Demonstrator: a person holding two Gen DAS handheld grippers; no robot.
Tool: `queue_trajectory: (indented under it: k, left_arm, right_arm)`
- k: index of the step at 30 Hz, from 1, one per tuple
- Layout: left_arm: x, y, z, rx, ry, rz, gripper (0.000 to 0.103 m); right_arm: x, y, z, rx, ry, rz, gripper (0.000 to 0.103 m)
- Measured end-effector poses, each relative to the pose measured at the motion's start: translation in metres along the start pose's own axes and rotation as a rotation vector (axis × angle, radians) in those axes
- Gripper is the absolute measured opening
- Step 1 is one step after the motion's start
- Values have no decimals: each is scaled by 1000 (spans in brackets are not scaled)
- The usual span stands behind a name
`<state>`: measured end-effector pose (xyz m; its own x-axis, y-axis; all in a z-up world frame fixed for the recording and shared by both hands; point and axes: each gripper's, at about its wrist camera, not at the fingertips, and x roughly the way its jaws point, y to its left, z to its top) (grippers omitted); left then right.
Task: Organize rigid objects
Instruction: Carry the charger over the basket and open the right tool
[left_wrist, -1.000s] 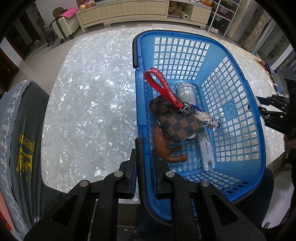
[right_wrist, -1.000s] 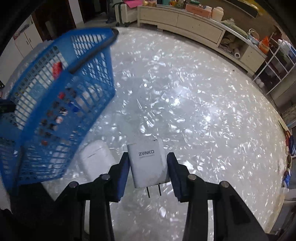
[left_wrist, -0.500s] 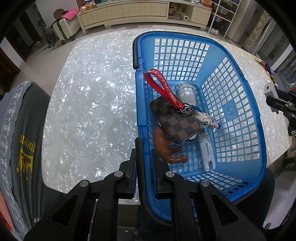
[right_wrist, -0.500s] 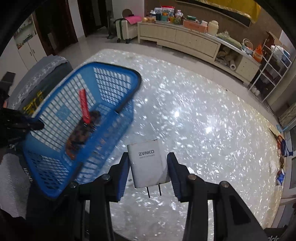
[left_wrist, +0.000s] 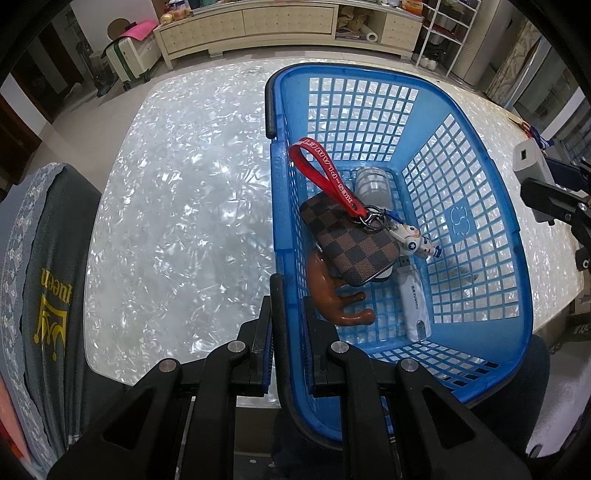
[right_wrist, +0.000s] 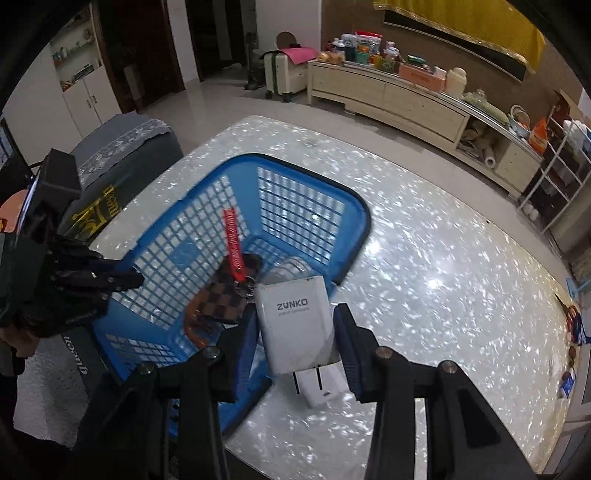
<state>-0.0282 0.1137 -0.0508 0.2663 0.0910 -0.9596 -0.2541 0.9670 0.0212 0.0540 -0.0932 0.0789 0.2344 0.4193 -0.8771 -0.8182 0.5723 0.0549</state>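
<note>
Grippers worked a blue plastic basket (left_wrist: 480, 206) from two sides on a pearly white mosaic table (left_wrist: 177, 206). The left gripper (left_wrist: 288, 325) had its jaws pressed onto the basket's near rim, one finger outside the wall and one inside, next to the black handle (left_wrist: 274, 291).

The right gripper (right_wrist: 295, 332) pinched a white ZUNKO wall charger (right_wrist: 293, 325) between its blue pads (right_wrist: 345, 350), prongs pointing back toward the camera, and held it in the air at the basket's edge (whether over the rim or just outside it could not be told). From the left wrist view the charger (left_wrist: 526, 162) showed beyond the basket's far wall.

Inside the basket lay a brown checkered wallet (left_wrist: 351, 240) with a red lanyard strap (left_wrist: 321, 173) looped up against the left wall, a small cartoon figure keychain (left_wrist: 415, 242) clipped beside it, a white cylindrical container (left_wrist: 373, 184) behind, a white USB stick (left_wrist: 413, 302) along the floor and a brown wooden piece (left_wrist: 332, 295) tucked partly under the wallet.

On the table just below the charger sat a small white case (right_wrist: 325, 387). A grey cloth-covered seat (left_wrist: 44, 295) with yellow lettering stood at the table's left edge, and a cream sideboard (right_wrist: 406, 99) lined the far wall.
</note>
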Motion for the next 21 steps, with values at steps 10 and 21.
queue_trajectory:
  k: [10, 21]
  left_arm:
    - [-1, 2, 0, -6, -2, -2, 15]
    - [-1, 1, 0, -5, -6, -3, 15]
  right_arm:
    - [24, 29, 16, -39, -3, 20, 39]
    - [65, 43, 18, -34, 44, 35, 40]
